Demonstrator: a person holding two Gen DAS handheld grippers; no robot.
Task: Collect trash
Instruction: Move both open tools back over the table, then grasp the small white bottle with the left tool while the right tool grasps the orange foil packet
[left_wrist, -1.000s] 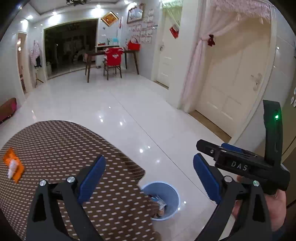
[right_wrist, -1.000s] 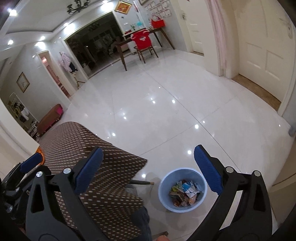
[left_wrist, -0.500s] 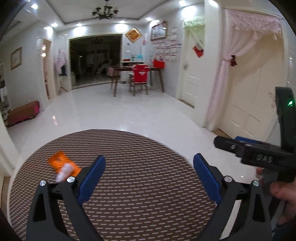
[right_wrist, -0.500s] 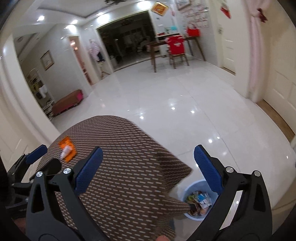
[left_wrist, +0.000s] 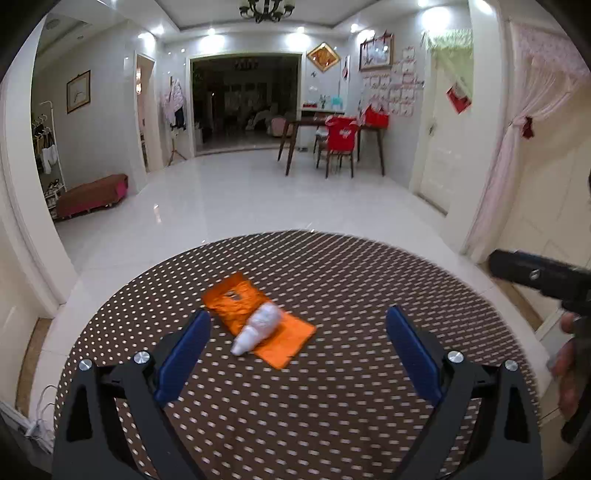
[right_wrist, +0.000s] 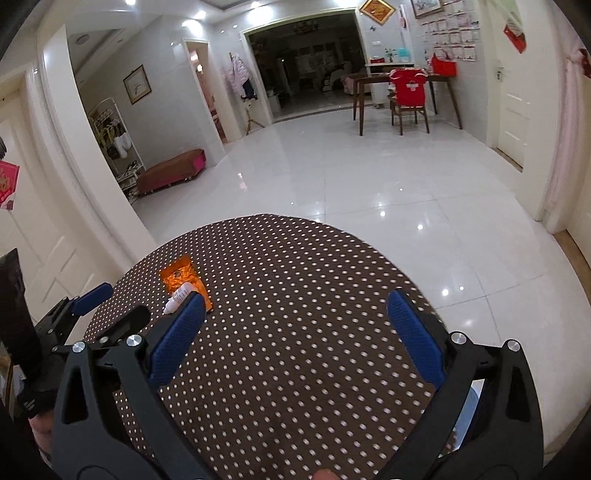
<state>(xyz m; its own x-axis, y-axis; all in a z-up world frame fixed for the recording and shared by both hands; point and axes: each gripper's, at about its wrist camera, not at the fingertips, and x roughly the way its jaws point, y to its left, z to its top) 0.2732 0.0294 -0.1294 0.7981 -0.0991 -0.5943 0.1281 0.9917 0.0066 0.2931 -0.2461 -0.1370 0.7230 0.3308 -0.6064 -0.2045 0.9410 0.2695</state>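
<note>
Polka-dot round surface (left_wrist: 332, 406), tiled hall behind. Orange wrapper (left_wrist: 255, 314) with white tube (left_wrist: 258, 326) across it lies at 11 o'clock of the left tool (left_wrist: 297, 354), jaws wide, empty. Right tool (right_wrist: 295, 332) likewise wide, empty. Best approach: lower straight, straddle both, pinch together.

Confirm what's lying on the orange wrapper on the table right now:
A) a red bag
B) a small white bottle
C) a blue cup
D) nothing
B: a small white bottle lies on its side across the orange wrapper on the dotted table; the right wrist view shows the same pair, partly behind a gripper finger.
</note>
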